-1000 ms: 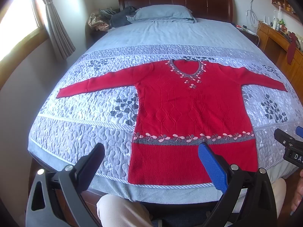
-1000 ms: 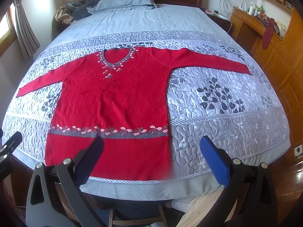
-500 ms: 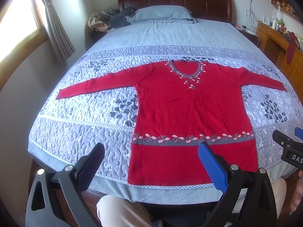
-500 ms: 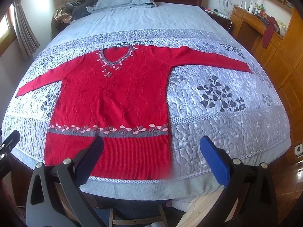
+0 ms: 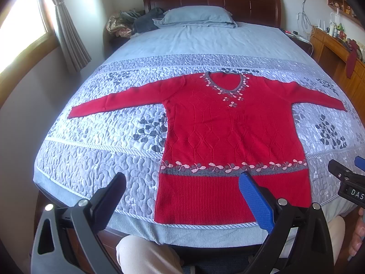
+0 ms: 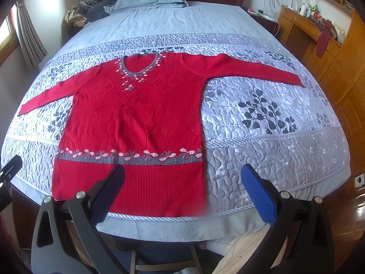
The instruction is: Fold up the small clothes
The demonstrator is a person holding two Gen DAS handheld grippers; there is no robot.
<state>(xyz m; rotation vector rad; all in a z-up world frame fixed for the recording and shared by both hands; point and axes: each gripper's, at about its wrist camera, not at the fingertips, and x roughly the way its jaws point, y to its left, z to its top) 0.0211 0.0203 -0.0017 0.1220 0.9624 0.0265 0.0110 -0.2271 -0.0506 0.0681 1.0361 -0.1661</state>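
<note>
My right gripper (image 6: 182, 183) hangs open above the red sweater's (image 6: 136, 118) hem, spread flat on the bed (image 6: 262, 150).

red sweater (image 5: 230, 137), grey leaf-patterned quilt (image 5: 102, 150)

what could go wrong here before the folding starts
The sweater has its hem at the bed's near edge, so a pull toward the person may drag it off. Its sleeves lie spread far apart, a long reach for the open left gripper and open right gripper.
</note>
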